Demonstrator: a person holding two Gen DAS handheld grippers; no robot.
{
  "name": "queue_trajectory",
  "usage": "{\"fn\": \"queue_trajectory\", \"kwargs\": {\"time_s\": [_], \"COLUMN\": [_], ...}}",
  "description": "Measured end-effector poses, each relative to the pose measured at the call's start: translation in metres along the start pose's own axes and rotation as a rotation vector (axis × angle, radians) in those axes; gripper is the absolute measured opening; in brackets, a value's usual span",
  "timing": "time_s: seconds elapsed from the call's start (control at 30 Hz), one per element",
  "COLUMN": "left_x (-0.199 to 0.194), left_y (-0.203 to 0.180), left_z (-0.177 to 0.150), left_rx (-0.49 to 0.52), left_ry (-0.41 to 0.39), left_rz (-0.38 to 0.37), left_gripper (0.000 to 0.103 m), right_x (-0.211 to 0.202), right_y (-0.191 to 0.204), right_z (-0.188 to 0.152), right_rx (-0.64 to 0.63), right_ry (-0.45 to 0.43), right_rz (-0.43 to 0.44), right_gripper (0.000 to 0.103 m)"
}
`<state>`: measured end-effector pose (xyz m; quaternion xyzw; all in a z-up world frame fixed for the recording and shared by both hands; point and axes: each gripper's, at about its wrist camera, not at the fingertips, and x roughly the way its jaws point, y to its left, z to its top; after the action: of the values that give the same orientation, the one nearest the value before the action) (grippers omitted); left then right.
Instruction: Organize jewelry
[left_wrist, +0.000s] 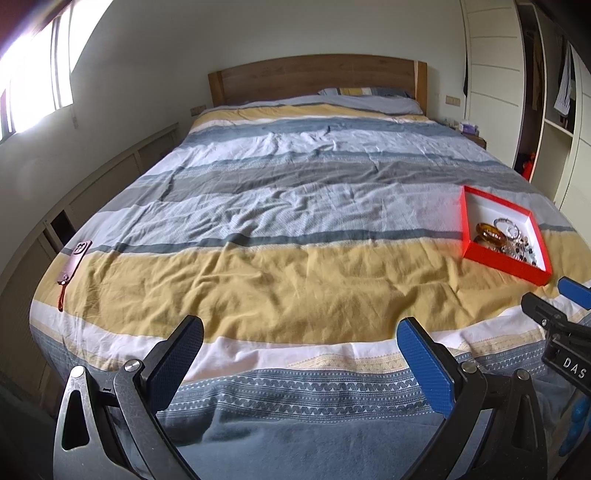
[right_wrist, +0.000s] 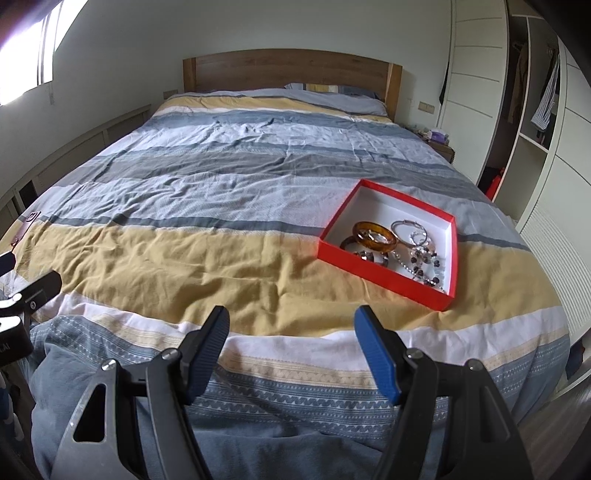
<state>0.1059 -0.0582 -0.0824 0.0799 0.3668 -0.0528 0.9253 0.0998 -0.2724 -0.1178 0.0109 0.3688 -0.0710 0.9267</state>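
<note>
Both grippers hang over the foot of a bed covered with a striped quilt in grey, white and mustard yellow. The left gripper has its jaws spread wide apart with nothing between them, and the right gripper is the same, jaws apart and empty. In the left wrist view part of the right gripper shows at the right edge; in the right wrist view part of the left gripper shows at the left edge.

A shallow red box with a white inside lies on the quilt toward the right side of the bed, on the yellow stripe and the grey one beyond it, ahead of and to the right of the right gripper. The jewelry sits in its near half: an amber bangle, silver hoops beside it, and a beaded chain with dark stones trailing toward the near corner.

A phone in a pinkish case lies near the bed's left edge, well apart from the box
</note>
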Motion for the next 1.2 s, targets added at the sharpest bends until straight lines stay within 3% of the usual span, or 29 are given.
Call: {"fn": "queue_trajectory", "kwargs": {"time_s": [0.27, 1.2], "left_x": [0.013, 0.031], "left_y": [-0.008, -0.006], "left_z": [-0.002, -0.008], "left_rx": [0.019, 0.018], "left_ry": [0.03, 0.066], "left_rz": [-0.006, -0.038], "left_gripper": [0.102, 0.102], "right_x": [0.013, 0.032], "right_y": [-0.013, -0.015], "right_z": [-0.002, -0.008], "right_rx": [0.052, 0.047], "right_ry": [0.048, 0.078], "right_rz": [0.011, 0.006], "right_gripper": [0.069, 0.069]}}
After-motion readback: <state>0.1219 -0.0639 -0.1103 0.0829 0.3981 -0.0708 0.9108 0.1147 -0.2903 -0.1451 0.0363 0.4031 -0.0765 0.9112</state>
